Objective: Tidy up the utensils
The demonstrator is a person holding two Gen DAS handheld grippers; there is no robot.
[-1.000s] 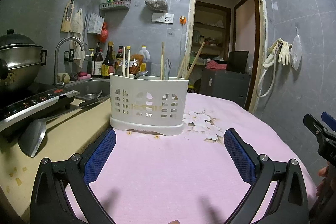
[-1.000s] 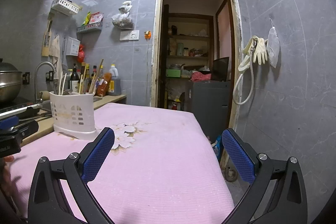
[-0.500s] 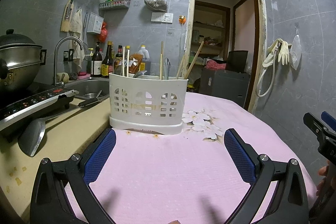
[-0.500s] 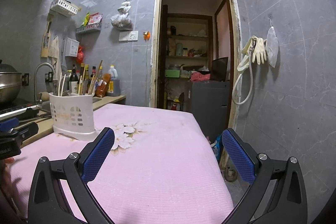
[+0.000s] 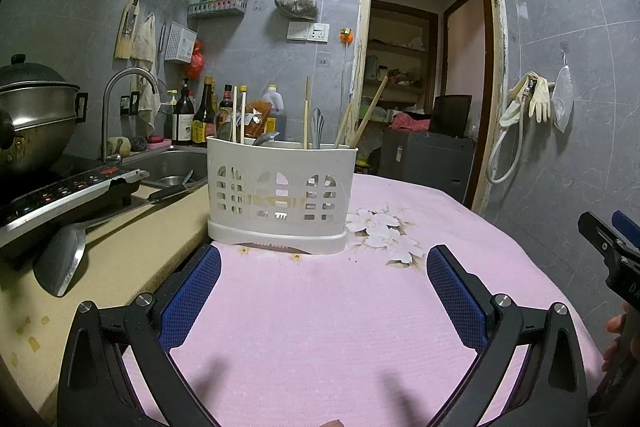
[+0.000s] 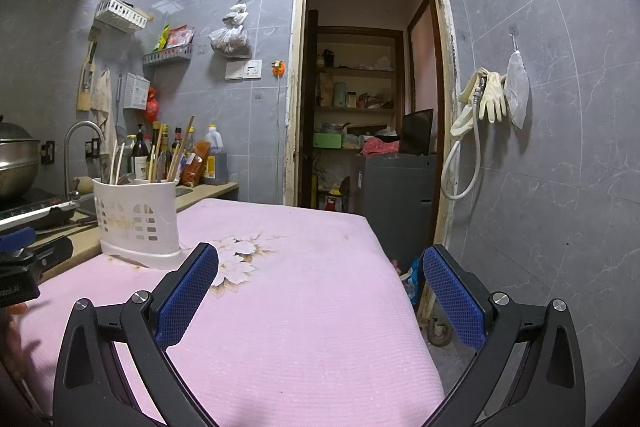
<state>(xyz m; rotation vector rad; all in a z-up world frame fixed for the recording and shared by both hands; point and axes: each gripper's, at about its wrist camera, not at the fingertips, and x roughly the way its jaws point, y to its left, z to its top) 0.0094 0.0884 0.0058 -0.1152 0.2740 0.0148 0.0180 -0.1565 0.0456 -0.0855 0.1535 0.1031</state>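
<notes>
Left tool: blue-padded fingers spread wide, nothing between them, poised low over the pink cloth just near of the caddy.
Right tool: fingers likewise wide apart and empty, over the right half of the cloth, pointed toward the doorway.
Utensil caddy: white slotted plastic, upright on the far left corner of the pink-covered worktop, beside a printed flower.
Contents: chopsticks stand and lean in the caddy with metal utensil handles; which compartment each occupies cannot be told.
Left of the cloth: a bare tan counter carrying a metal ladle, with an induction cooker, a steel pot, a sink and a tap farther back.
Far wall: sauce bottles lined up behind the caddy.
Right wall: rubber gloves and a hose hang beside the open doorway.
</notes>
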